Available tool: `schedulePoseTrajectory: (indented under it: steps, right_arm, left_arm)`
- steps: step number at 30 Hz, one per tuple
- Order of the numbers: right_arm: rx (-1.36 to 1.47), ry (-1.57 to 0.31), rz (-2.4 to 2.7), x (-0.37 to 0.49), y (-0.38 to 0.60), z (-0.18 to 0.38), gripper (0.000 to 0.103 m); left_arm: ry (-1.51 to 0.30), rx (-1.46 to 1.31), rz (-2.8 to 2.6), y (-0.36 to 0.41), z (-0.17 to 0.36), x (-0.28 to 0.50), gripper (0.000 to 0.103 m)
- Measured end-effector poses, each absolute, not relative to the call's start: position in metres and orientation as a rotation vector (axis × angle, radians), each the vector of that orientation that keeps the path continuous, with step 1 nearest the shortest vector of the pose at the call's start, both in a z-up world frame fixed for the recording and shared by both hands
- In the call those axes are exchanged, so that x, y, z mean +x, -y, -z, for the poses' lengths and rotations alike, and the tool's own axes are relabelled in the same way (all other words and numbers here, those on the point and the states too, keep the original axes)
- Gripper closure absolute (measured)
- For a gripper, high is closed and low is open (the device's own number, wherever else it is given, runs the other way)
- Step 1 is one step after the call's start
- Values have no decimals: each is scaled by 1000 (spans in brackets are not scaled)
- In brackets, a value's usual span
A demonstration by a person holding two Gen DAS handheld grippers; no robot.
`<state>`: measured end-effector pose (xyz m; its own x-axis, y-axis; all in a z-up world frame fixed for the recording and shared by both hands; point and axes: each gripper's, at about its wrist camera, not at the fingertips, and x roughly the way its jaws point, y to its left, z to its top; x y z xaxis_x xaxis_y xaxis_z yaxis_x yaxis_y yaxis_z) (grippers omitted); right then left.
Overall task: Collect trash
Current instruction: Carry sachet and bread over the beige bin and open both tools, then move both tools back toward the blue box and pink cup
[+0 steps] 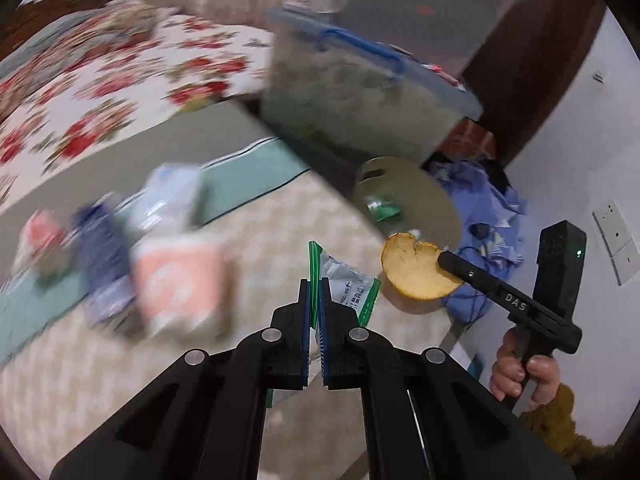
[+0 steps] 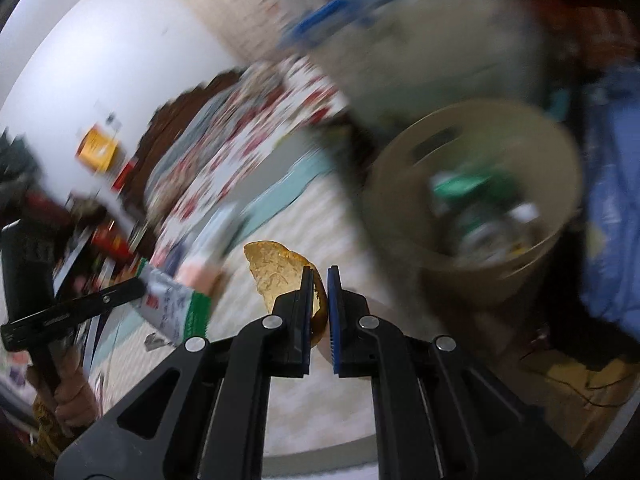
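Observation:
My left gripper (image 1: 319, 286) is shut on a silver and green snack wrapper (image 1: 349, 286), held above the table; the wrapper also shows at the left of the right wrist view (image 2: 176, 312). My right gripper (image 2: 320, 276) is shut on a yellow fruit peel (image 2: 276, 268), also seen in the left wrist view (image 1: 414, 270). A beige trash bin (image 2: 400, 216) with wrappers inside stands past the table's edge, ahead and right of the right gripper; it shows in the left wrist view (image 1: 432, 200).
Several blurred cartons and packets (image 1: 176, 280) stand on the checked tablecloth (image 1: 260, 232) at left. A clear storage box with blue lid (image 1: 360, 92) sits behind the bin. Blue clothes (image 1: 480, 196) lie by the wall. A floral bed (image 1: 100, 92) is beyond.

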<state>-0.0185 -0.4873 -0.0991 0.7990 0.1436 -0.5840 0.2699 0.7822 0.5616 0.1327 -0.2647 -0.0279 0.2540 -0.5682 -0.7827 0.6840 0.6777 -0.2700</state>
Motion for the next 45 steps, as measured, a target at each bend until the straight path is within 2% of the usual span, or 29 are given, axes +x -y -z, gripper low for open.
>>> schedulePoseTrajectory:
  steps: [8,9,11,12,13,15,18,27,45]
  right_arm:
    - [766,-587,261,-27,589,114,93]
    - [777,-582,272,-24,595,117,89]
    - [814,-570,286,-19,606,126,86]
    - [841,-577,283,-15,610,131,80]
    - [888,-582,275,-11,615,139,62]
    - [931,-544,277,-14,619,143,38]
    - [879,-524,294,-17,615,136,39]
    - [873,-476,253,-32,569,112,39]
    - [759,-617,91,-17,425,95,39]
  left_arm:
    - [-983,237,949,404,27,149,99]
    - [-978,246,953,424,31,150,98]
    - [-961,257,941,443,37,152,89]
    - [-955,280,920,455,44,154,68]
    - [-957,304,896,463,52,156,60]
    - [-988,329,880,470,64,158,63]
    - [-1000,328,889,459,72,154,62]
    - [-871,386,764,373,60,120,61]
    - [-848,297,477,187,47,87,58]
